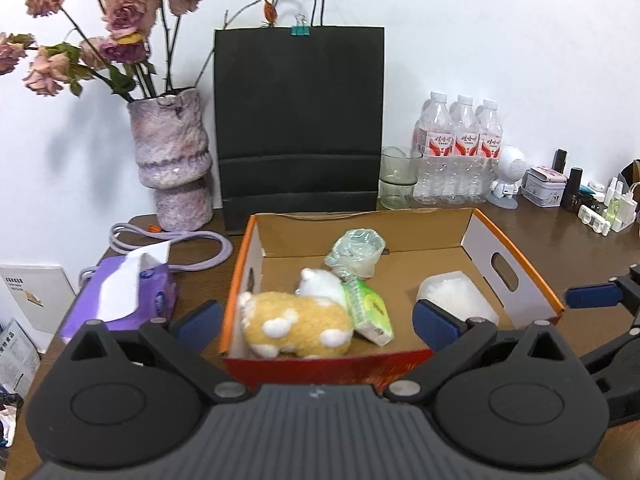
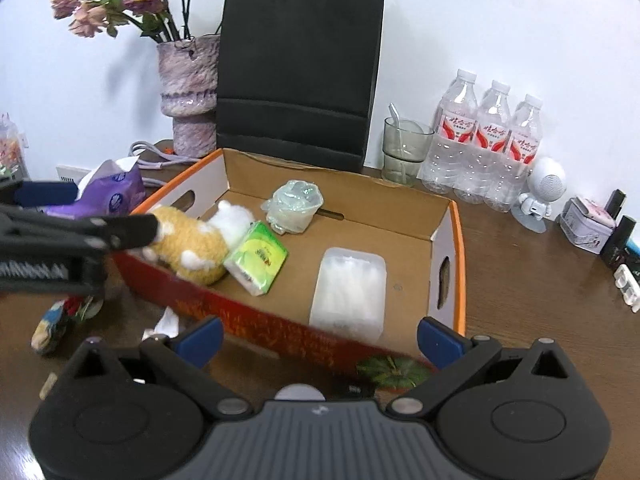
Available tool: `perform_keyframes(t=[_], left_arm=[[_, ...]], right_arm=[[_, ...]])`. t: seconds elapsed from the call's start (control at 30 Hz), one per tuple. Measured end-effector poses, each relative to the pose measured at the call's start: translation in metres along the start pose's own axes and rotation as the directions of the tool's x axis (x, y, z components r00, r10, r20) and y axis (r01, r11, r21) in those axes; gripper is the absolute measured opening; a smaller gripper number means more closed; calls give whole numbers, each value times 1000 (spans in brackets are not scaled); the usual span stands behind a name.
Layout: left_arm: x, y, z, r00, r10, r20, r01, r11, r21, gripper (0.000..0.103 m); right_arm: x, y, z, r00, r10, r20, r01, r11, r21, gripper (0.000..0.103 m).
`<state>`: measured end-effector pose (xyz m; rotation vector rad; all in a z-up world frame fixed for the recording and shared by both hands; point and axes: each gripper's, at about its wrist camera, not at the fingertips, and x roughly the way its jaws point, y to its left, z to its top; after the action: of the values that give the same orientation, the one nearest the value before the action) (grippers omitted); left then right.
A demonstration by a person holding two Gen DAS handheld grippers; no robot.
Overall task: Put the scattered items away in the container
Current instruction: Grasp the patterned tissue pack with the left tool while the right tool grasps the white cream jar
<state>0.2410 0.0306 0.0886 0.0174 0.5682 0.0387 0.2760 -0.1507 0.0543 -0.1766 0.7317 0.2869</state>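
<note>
Inside box (image 2: 456, 240), one plush toy (image 2: 192, 246), one tissue pack (image 2: 258, 258), both claws released, left claw (image 1: 318, 322), right claw (image 2: 320, 338)

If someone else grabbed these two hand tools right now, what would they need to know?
Left gripper: open, holding nothing, above the box's near left corner.
Right gripper: open, holding nothing, at the box's near wall.
In the cardboard box: plush toy, green tissue pack, crumpled plastic bag, clear plastic case.
Left outside, near the box's front left: a crumpled white paper and a small colourful object.
</note>
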Motion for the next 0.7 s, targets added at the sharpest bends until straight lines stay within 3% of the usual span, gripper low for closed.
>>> perform_keyframes(t=[0.3, 0.53, 0.7], left_arm=[[-21, 57, -42, 999, 22, -27, -23, 999, -36, 103], [-16, 108, -89, 996, 50, -77, -60, 989, -138, 103], [-8, 121, -116, 993, 42, -112, -62, 982, -178, 103]], right_arm=[[-18, -12, -44, 1000, -22, 6, 22, 1000, -7, 103], [-16, -29, -91, 1000, -10, 24, 8, 998, 55, 103], [-6, -37, -115, 999, -26, 28, 23, 994, 110, 103]])
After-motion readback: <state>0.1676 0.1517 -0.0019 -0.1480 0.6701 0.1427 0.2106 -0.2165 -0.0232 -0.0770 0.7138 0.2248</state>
